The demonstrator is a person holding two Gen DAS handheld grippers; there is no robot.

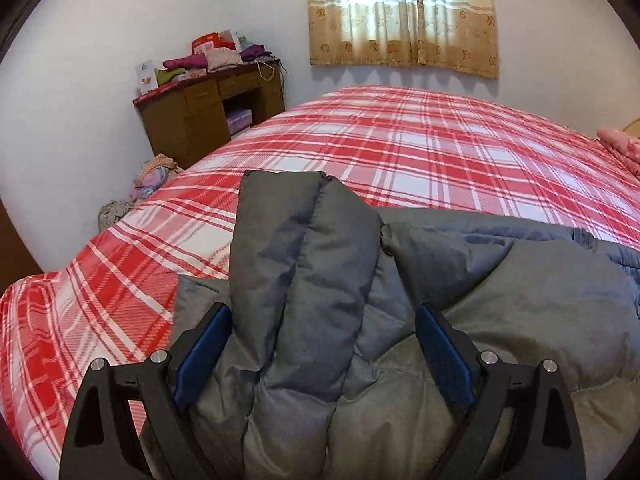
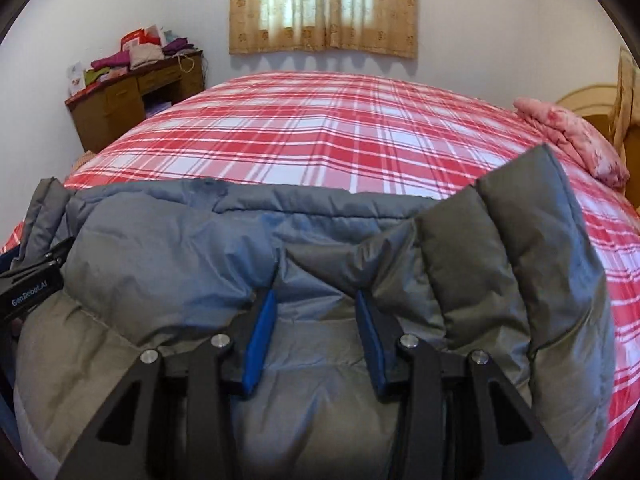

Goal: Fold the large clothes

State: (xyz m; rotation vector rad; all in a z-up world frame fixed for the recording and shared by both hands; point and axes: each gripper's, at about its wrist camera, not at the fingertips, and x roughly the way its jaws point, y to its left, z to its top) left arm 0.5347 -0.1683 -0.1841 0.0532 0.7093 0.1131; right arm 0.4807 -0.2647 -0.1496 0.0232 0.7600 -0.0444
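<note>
A grey padded jacket (image 1: 500,300) lies spread on the near part of a bed with a red and white plaid cover (image 1: 400,140). One sleeve (image 1: 304,260) is folded in over the body and points away from me. My left gripper (image 1: 323,312) stands wide open astride this sleeve, a blue pad on either side. In the right wrist view the jacket (image 2: 180,248) fills the lower half, with its other sleeve (image 2: 520,248) folded in at the right. My right gripper (image 2: 316,294) is half open, its fingertips pushed into the jacket body with puffy fabric between the pads, not pinched. The left gripper's black housing (image 2: 32,284) shows at the left edge.
A brown desk (image 1: 208,116) piled with folded clothes stands in the far left corner by the wall. A curtained window (image 1: 400,12) is behind the bed. A pink folded quilt (image 2: 568,136) lies at the bed's right end by the headboard. Loose clothes (image 1: 152,176) sit beside the bed.
</note>
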